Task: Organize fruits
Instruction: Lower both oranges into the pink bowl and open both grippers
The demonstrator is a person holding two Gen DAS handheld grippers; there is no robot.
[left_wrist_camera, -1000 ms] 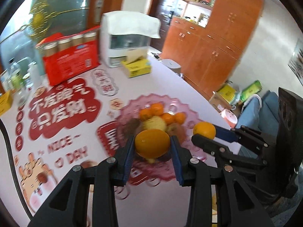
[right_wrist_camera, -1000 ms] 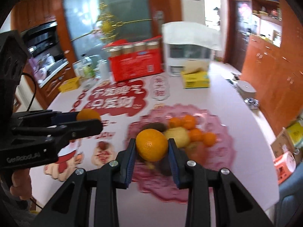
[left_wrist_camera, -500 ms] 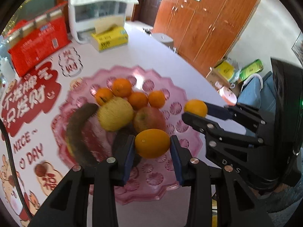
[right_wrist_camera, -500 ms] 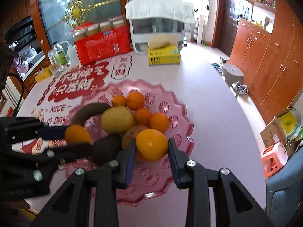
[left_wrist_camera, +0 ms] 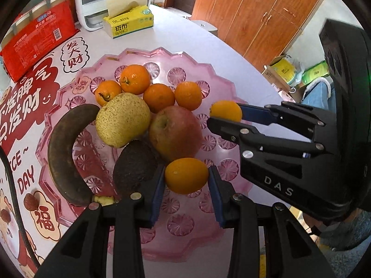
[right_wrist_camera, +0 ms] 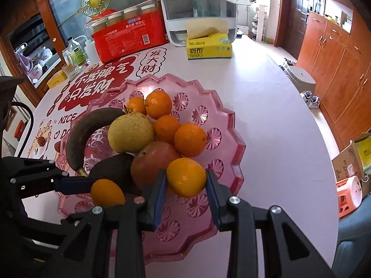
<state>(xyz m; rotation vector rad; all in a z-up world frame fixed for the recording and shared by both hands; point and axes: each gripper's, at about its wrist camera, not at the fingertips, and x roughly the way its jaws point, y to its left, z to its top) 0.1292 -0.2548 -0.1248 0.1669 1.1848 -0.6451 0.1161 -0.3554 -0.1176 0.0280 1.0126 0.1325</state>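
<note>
Two small oranges are being carried at once, one in each tool, over the pink scalloped plate (left_wrist_camera: 129, 54). In the left wrist view the left gripper (left_wrist_camera: 186, 185) is seen closed on the left-hand orange (left_wrist_camera: 186, 175), the blue pads (left_wrist_camera: 158, 188) pressed against its flanks at 9 and 3 o'clock; the fruit hangs just off the plate's near bare floor, at about 5 o'clock from the red apple (left_wrist_camera: 175, 135) and beside the dark avocado (left_wrist_camera: 134, 168). In the right wrist view the right gripper (right_wrist_camera: 186, 185) is likewise clamped on the right-hand orange (right_wrist_camera: 186, 177), which is held close to the apple at its 4 o'clock; whether it touches the apple cannot be told. Each fruit is judged light, round and firm under a thin, slightly waxy peel, so a roll between flat pads is to be expected if the squeeze is off-centre; the hold is best kept across the widest girth, as it appears now, with only modest pressure so the skin is not bruised or split. The heap already on the plate, the speckled pear (left_wrist_camera: 123, 119), four tangerines (left_wrist_camera: 158, 97) and a blackened banana (left_wrist_camera: 63, 155), is loosely stacked and could be nudged into rolling. A release into the open floor at the near rim is judged safer than one onto the pile.
</note>
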